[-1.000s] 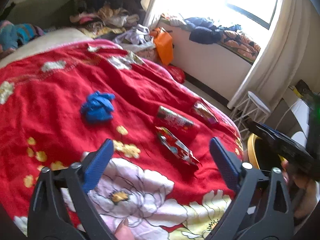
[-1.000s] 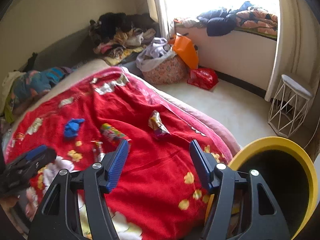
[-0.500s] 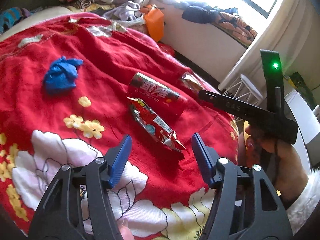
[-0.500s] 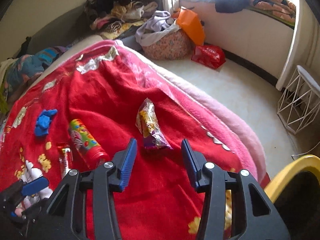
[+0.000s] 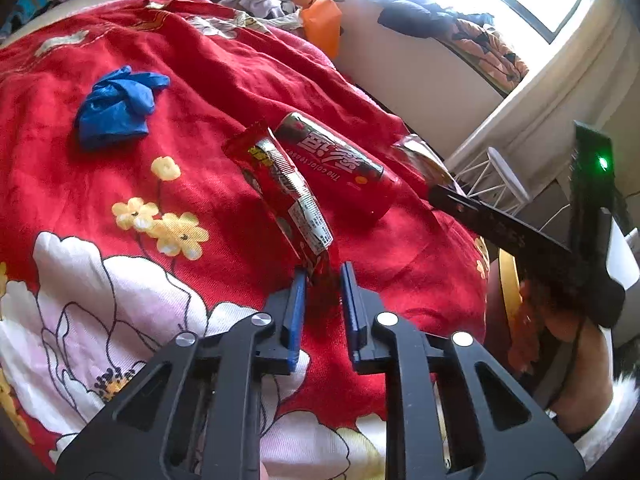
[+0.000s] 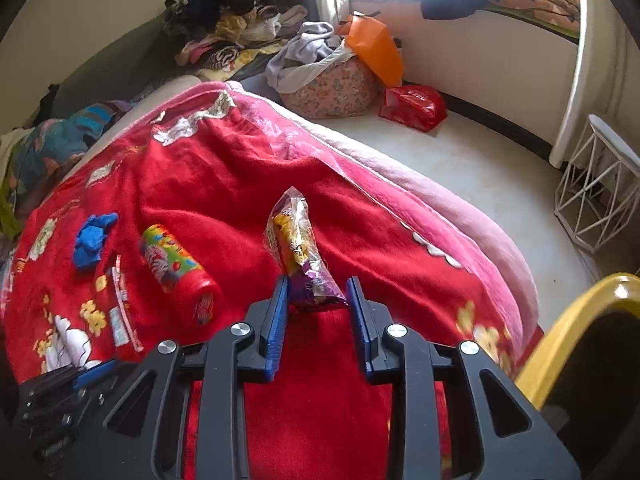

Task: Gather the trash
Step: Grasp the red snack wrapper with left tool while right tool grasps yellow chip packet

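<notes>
Wrappers sit at both my hand-held grippers on the red bed blanket (image 5: 100, 64): the left hand-held gripper (image 5: 323, 280) is closing on the near end of the red wrapper (image 5: 280, 188), its length running up-left, while the right hand-held gripper (image 6: 318, 292) is closing around the purple-and-yellow snack bag (image 6: 298, 248), not yet pinched.

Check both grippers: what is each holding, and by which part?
Left gripper is closing on the red wrapper's near end. Right gripper is closing around the snack bag's purple near end; contact unclear.
</notes>
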`<state>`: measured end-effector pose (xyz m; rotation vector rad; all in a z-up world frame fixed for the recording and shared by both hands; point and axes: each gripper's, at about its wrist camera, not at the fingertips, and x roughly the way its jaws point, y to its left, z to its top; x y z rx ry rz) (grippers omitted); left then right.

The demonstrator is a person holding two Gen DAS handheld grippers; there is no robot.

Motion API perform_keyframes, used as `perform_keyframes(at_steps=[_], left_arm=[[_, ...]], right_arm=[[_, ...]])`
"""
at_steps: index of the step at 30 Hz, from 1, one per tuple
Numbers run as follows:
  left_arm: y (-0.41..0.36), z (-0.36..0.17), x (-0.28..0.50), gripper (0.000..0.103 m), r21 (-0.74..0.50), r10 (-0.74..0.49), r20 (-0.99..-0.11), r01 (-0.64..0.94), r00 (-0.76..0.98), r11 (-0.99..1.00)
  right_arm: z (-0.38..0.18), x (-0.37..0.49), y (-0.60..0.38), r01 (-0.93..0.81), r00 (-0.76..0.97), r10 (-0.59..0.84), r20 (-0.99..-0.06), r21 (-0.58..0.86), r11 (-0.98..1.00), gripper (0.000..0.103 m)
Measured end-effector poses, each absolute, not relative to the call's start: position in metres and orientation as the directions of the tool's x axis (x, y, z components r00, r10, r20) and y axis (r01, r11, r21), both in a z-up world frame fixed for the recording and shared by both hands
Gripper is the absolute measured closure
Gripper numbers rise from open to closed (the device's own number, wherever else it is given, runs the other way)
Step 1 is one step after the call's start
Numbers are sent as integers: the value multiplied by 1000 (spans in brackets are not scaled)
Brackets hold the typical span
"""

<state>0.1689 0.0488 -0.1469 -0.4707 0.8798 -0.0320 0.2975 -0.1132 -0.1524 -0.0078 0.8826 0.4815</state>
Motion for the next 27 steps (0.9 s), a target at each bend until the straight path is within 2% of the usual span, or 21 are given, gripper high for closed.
perform_keyframes(at_steps=[8,27], left_arm=[[48,-135,162,99,-403,-218,-716,-136,664,905],[27,-87,143,99,-358,-223,-638,-27,737,933]], right_arm=[[-141,259,-134,-380,557,426,-713,237,894,79],[-100,200,-159,-406,599,496,-628,295,865,84]])
